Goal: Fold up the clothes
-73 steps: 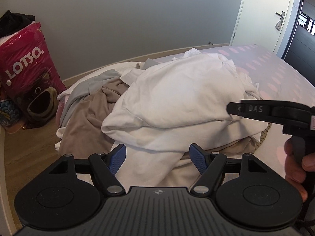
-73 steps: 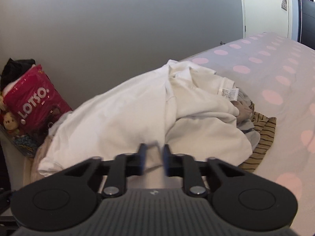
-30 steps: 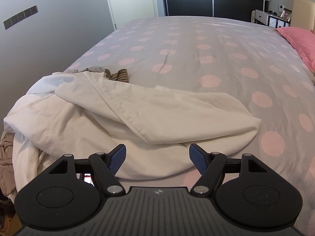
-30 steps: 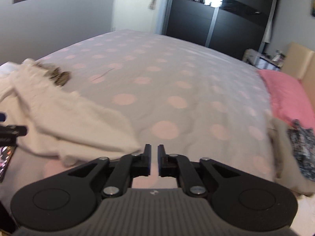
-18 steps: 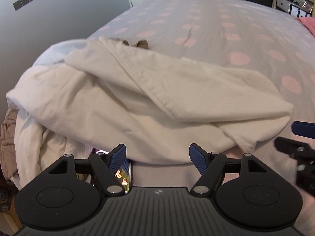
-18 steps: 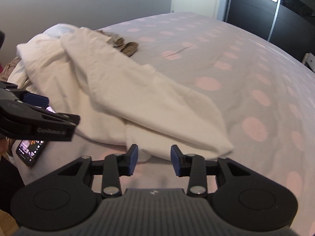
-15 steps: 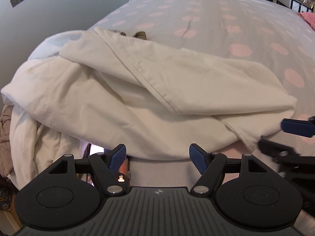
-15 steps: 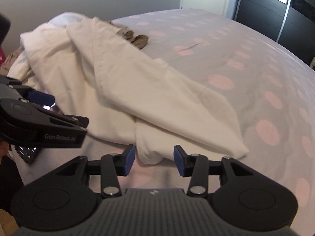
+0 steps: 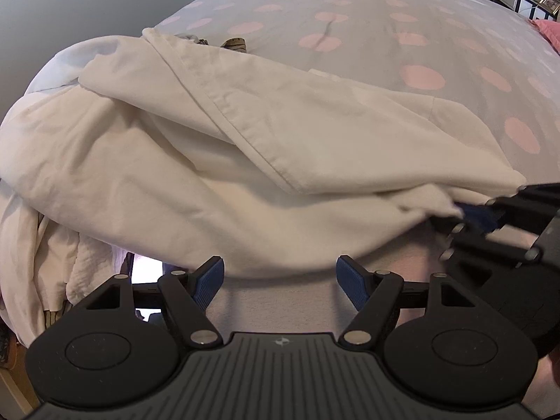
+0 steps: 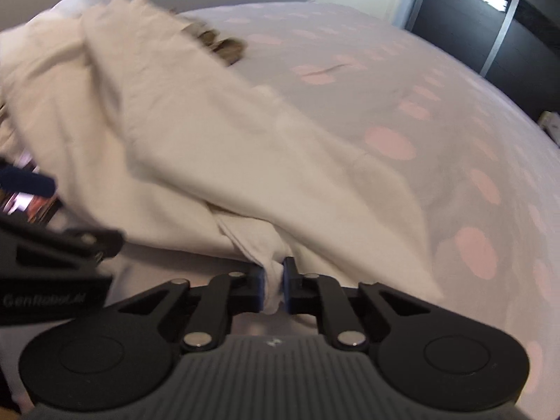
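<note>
My right tongs (image 10: pixel 272 285) are closing on a bunched fold of the cream-white cotton garment (image 9: pixel 245 161), which is sprawling ahead of them across the grey, pink-dotted bed cover (image 9: pixel 402 38). My left tongs (image 9: pixel 280 281) are gaping wide just short of its near edge, gripping nothing.

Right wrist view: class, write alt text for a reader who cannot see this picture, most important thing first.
The right gripper is closing its jaws on a bunched edge of a cream garment lying on a grey bedspread with pink dots. The left gripper, blurred, sits at the left edge, with a lit phone screen showing behind it.
</note>
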Tool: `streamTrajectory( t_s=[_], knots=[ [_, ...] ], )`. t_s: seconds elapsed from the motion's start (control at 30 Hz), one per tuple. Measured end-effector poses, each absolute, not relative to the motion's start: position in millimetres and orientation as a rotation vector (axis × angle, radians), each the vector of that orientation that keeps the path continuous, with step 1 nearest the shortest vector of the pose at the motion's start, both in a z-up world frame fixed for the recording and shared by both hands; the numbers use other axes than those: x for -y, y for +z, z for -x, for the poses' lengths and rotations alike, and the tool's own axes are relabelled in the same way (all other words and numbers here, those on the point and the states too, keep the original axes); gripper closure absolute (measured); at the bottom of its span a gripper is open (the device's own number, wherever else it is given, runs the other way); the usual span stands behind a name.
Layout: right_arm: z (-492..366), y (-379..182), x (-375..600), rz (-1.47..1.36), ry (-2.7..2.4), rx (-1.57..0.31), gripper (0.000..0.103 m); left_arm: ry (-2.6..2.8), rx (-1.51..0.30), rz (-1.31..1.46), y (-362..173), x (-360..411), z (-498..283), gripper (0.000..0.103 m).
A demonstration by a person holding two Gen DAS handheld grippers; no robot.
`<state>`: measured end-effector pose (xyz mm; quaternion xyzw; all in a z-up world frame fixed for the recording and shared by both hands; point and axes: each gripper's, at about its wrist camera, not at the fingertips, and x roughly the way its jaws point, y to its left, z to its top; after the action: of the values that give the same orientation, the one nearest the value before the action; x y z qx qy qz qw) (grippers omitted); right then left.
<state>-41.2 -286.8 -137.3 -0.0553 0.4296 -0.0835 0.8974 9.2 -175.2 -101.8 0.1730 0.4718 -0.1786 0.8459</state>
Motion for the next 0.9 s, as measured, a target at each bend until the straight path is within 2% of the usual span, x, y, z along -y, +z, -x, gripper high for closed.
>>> streamTrajectory(
  t_s=[0.2, 0.43, 0.7, 0.9],
  knots=[
    [73, -78, 342, 0.084, -0.455, -0.768, 0.097, -0.408, -0.95, -0.359, -86, 174, 6, 0.033],
    [160, -22, 436, 0.073, -0.839, -0.733, 0.097, -0.523, -0.888, -0.391, -70, 186, 39, 0.033],
    [284, -34, 532, -0.04, -1.3, -0.846, 0.097, -0.621, -0.875, -0.468, -77, 211, 67, 0.033],
    [308, -63, 544, -0.166, -1.251, -0.964, 0.095, -0.682, -0.889, -0.515, -90, 225, 77, 0.033]
  ],
)
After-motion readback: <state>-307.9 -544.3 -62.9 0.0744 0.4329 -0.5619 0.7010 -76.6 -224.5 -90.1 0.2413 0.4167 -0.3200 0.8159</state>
